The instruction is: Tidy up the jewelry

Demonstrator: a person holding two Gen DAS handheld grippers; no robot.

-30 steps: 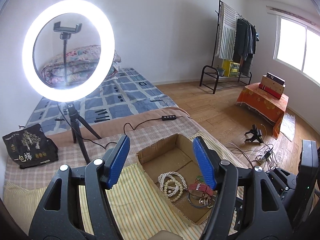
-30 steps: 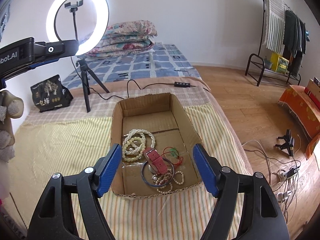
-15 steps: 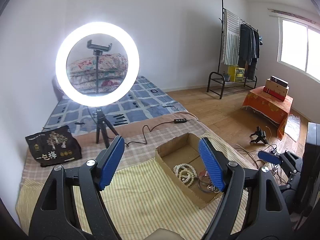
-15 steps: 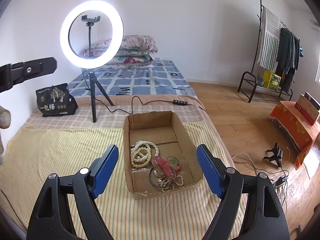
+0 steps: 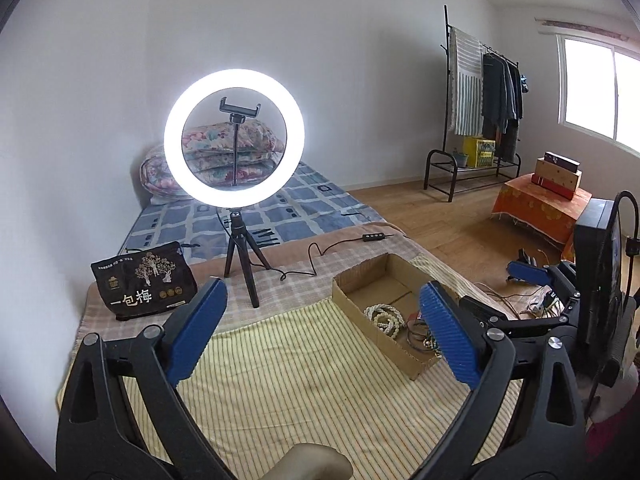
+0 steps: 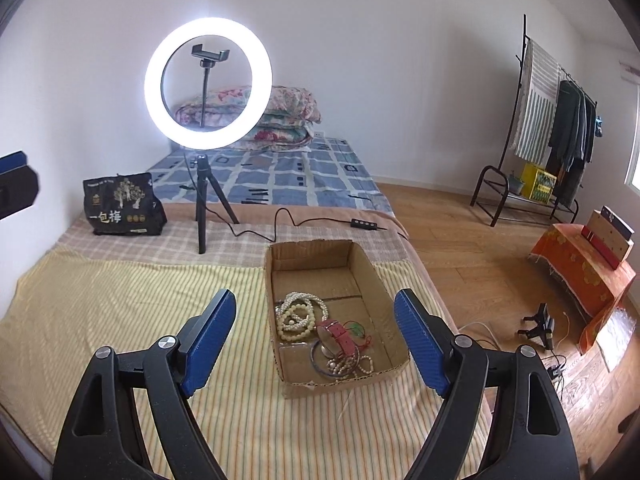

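Observation:
An open cardboard box sits on a striped yellow cloth on the bed. In it lie a pearl necklace, a red watch, a blue bangle and small bead strands. My right gripper is open and empty, held above the box's near end. My left gripper is open and empty, held above the cloth to the left of the box; the pearls show there too. The right gripper's blue pad shows at the right of the left wrist view.
A lit ring light on a tripod stands behind the box, its cable trailing right. A black snack bag sits at the back left. Folded quilts lie by the wall. Cables and a small tripod lie on the floor at right.
Both grippers have pulled back and up from the box, so it looks smaller and farther. The left gripper swung left, away from the box. Both stayed open.

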